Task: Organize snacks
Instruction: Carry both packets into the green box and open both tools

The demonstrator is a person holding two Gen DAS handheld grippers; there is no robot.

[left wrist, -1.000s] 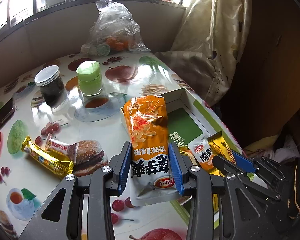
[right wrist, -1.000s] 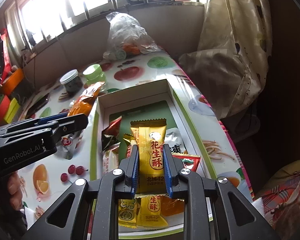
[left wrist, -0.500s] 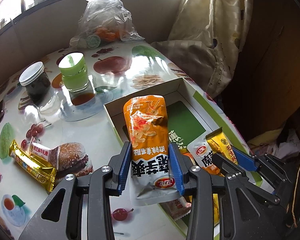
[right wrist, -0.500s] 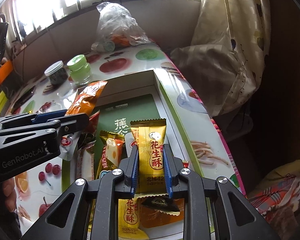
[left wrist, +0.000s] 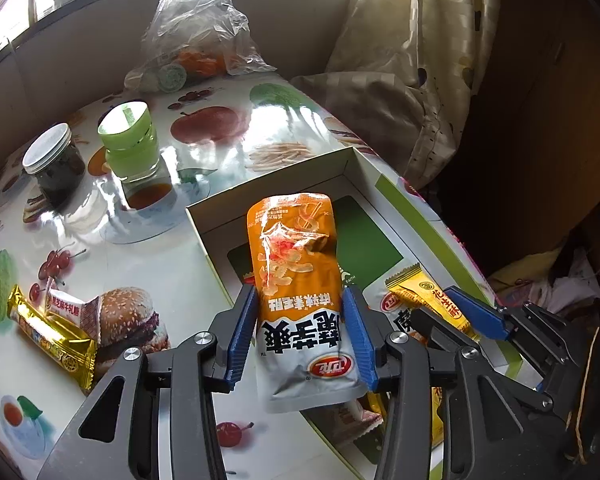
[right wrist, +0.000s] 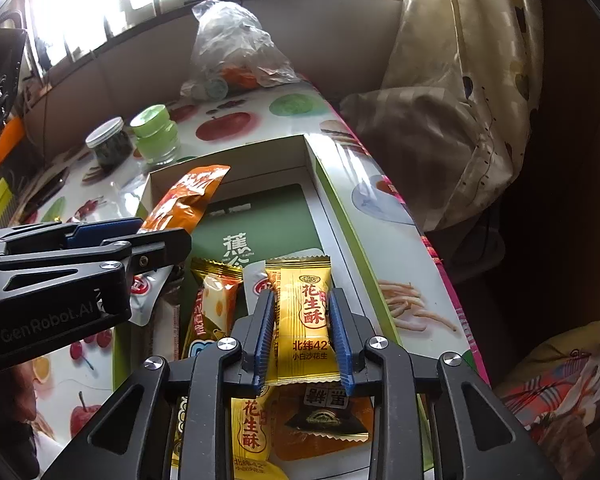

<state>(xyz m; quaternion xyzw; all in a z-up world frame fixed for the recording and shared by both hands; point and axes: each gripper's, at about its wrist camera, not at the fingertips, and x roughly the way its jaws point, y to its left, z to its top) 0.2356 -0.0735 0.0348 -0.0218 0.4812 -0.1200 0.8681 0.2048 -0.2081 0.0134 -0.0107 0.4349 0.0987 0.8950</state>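
Left gripper [left wrist: 302, 338] fingers pinch the chip bag [left wrist: 300, 292]; right gripper [right wrist: 303, 336] fingers pinch the peanut candy [right wrist: 305, 320].

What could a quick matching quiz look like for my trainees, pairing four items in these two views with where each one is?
Items:
1. orange chip bag
2. yellow peanut candy
3. gold bar
4. green-lidded jar

Places:
A. lying on the table left of the box
B. clamped in the right gripper
C. standing beside the dark jar
D. clamped in the left gripper

Pairs: 1-D, 2-B, 3-A, 4-C
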